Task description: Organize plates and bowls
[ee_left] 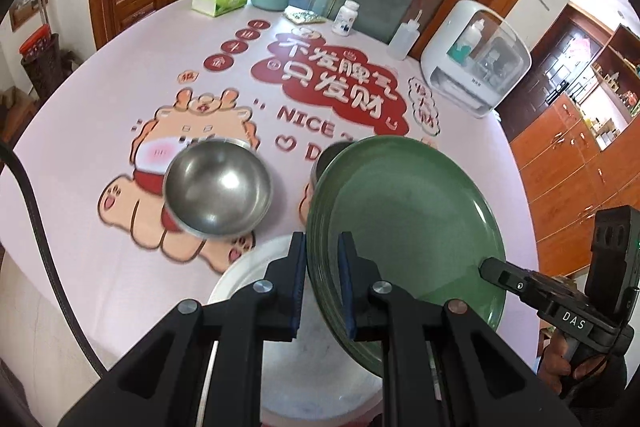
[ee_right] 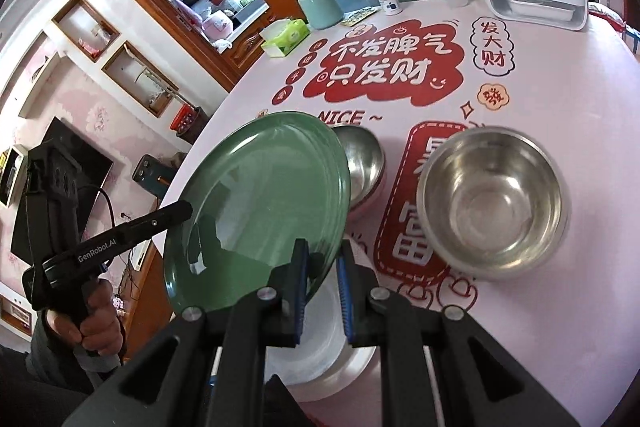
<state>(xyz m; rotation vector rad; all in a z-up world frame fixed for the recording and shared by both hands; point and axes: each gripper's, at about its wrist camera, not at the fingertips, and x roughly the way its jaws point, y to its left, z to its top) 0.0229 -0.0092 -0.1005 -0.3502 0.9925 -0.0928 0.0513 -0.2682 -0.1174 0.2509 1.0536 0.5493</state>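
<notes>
Left gripper (ee_left: 323, 277): I've clamped the green plate (ee_left: 404, 223) rim, lower centre.
Right gripper (ee_right: 322, 285): clamped on its opposite rim.
Plate: airborne, tilted, above the white plate (ee_right: 324, 343).
Risk: uneven hands could twist it loose onto the steel bowl (ee_right: 494, 201).

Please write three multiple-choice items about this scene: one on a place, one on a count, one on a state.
1. Where is the white plate?
A. under the lifted green plate
B. beside the tissue box
C. inside a bowl

2. How many steel bowls are on the table?
A. one
B. two
C. four

3. How is the green plate held?
A. lying flat on the table
B. tilted, clamped by both grippers
C. by one gripper

Answers: 1 A, white shows beneath it; 2 B, a large bowl and a small bowl; 3 B, left gripper and right gripper pinch its rim.
</notes>
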